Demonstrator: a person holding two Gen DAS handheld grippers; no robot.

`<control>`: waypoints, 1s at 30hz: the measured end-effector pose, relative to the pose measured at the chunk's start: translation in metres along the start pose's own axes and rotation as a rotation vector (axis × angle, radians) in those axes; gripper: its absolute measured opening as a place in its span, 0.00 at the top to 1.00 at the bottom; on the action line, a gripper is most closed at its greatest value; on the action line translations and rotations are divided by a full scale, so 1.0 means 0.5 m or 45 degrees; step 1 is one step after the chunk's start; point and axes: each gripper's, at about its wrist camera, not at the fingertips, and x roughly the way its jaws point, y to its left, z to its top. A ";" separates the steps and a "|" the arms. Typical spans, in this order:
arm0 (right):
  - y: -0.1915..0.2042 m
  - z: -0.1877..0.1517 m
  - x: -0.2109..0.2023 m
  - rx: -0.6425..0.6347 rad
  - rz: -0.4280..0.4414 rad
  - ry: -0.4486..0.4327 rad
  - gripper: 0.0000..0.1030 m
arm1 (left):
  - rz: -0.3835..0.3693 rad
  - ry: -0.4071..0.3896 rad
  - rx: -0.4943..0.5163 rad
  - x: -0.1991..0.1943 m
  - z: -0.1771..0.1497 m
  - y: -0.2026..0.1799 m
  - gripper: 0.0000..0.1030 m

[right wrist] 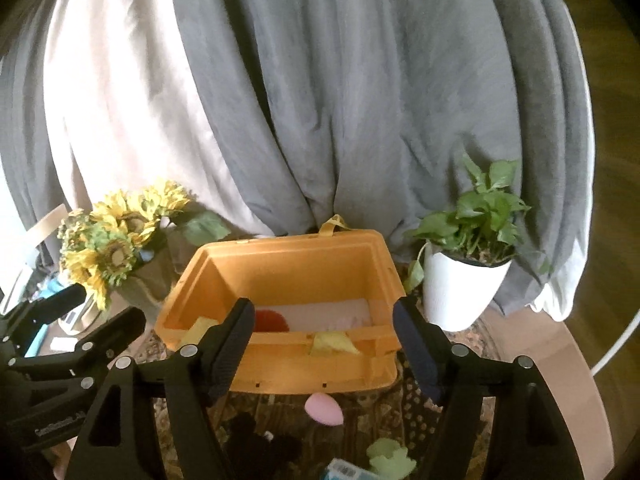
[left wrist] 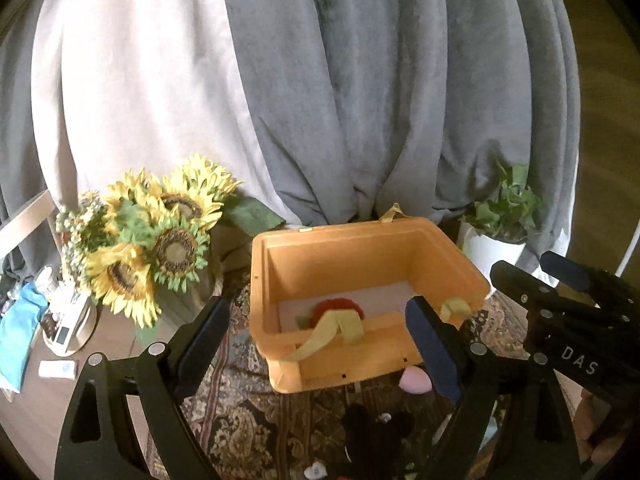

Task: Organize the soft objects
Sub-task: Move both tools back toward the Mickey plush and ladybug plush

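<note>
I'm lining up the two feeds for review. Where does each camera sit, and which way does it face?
Left wrist: sits on the left gripper, looking forward and down at the orange bin; its own open fingers show, and the right gripper at the right edge.
Right wrist: sits on the right gripper, facing the same bin; the left gripper shows at the left edge.
Shared: bin, sunflowers, potted plant, pink sponge, grey curtain.

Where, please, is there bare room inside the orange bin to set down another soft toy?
The pale floor of the orange bin is free on its right half, toward the white plant pot. The left holds a red plush. The rug in front is crowded: pink egg, dark plush.
</note>
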 end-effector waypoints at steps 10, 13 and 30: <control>0.004 -0.059 -0.078 0.010 0.078 -0.042 0.30 | 0.027 -0.022 -0.020 -0.087 -0.070 -0.008 0.12; 0.004 -0.082 -0.099 -0.003 0.119 -0.034 0.30 | 0.062 -0.048 -0.022 -0.118 -0.094 -0.017 0.12; 0.008 -0.182 -0.161 0.006 0.166 -0.001 0.30 | 0.039 -0.077 0.063 -0.185 -0.204 -0.044 0.13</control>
